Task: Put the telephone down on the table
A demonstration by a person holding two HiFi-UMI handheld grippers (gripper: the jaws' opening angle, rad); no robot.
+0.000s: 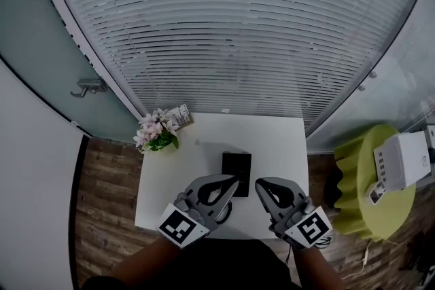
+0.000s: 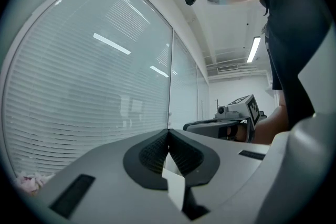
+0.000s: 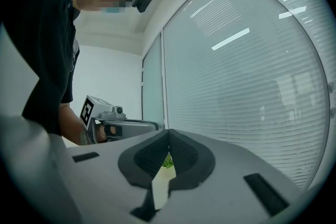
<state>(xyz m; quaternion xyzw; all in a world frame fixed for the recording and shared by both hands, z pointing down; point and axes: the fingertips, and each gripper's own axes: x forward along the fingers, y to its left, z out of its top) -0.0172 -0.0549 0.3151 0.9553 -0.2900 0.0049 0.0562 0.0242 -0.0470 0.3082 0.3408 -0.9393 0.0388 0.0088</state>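
Left hand-held gripper (image 1: 233,181) closed empty, right hand-held gripper (image 1: 259,184) likewise, both level above table (image 1: 177,173), telephone (image 1: 236,161) flat ahead

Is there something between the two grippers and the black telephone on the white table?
Nothing visible. The telephone lies flat on the table, directly ahead of the left gripper and the right gripper, both shut and empty. The flowers stand aside at the far left corner.
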